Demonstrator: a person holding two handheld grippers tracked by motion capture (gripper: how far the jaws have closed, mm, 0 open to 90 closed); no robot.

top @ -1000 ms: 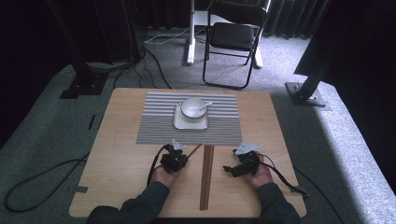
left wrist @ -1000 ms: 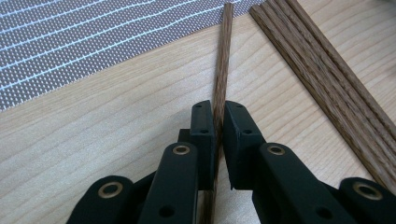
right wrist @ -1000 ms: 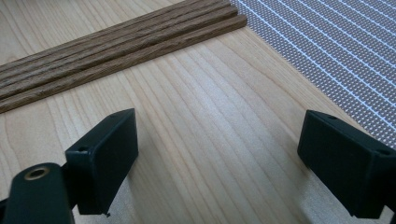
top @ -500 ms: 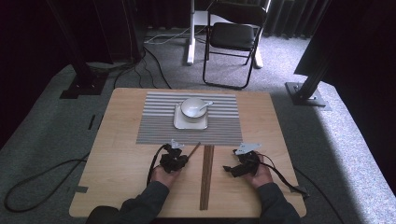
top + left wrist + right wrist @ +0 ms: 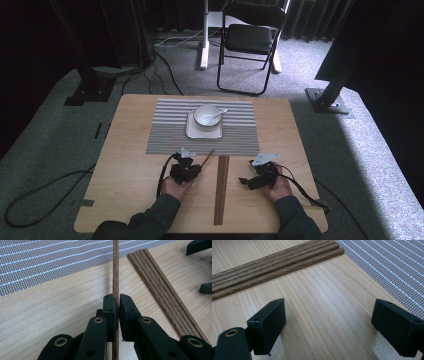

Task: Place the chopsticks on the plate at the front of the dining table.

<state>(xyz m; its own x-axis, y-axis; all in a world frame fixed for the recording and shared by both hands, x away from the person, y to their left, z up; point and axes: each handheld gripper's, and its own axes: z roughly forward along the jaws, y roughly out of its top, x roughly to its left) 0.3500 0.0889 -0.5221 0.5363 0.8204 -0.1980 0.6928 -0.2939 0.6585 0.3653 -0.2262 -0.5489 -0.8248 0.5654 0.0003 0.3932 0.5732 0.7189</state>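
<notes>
- Wooden chopstick (image 5: 115, 270) sits clamped between the two black jaws of the left gripper (image 5: 115, 305); the pads press on it from both sides, and the stick runs up past them toward the edge of the striped placemat (image 5: 50, 262).
- From the high view, the same chopstick (image 5: 207, 158) slants away from the left gripper (image 5: 192, 169), its far tip just short of the striped placemat (image 5: 165, 135).
- Remaining chopsticks (image 5: 220, 190) lie bundled side by side on the wooden table (image 5: 125, 180), between the two hands, with their far ends just at the placemat's near edge.
- Right gripper (image 5: 329, 325) has its jaws spread wide over bare table, nothing between them; the bundle (image 5: 269, 267) lies off beyond its left jaw.
- From above, the right gripper (image 5: 250, 181) rests low at the table, just to the right of the bundle.
- Farther back, a metal bowl (image 5: 206, 115) with a spoon (image 5: 220, 112) in it stands on a square white plate (image 5: 204, 132) in the middle of the placemat, well apart from both grippers.
</notes>
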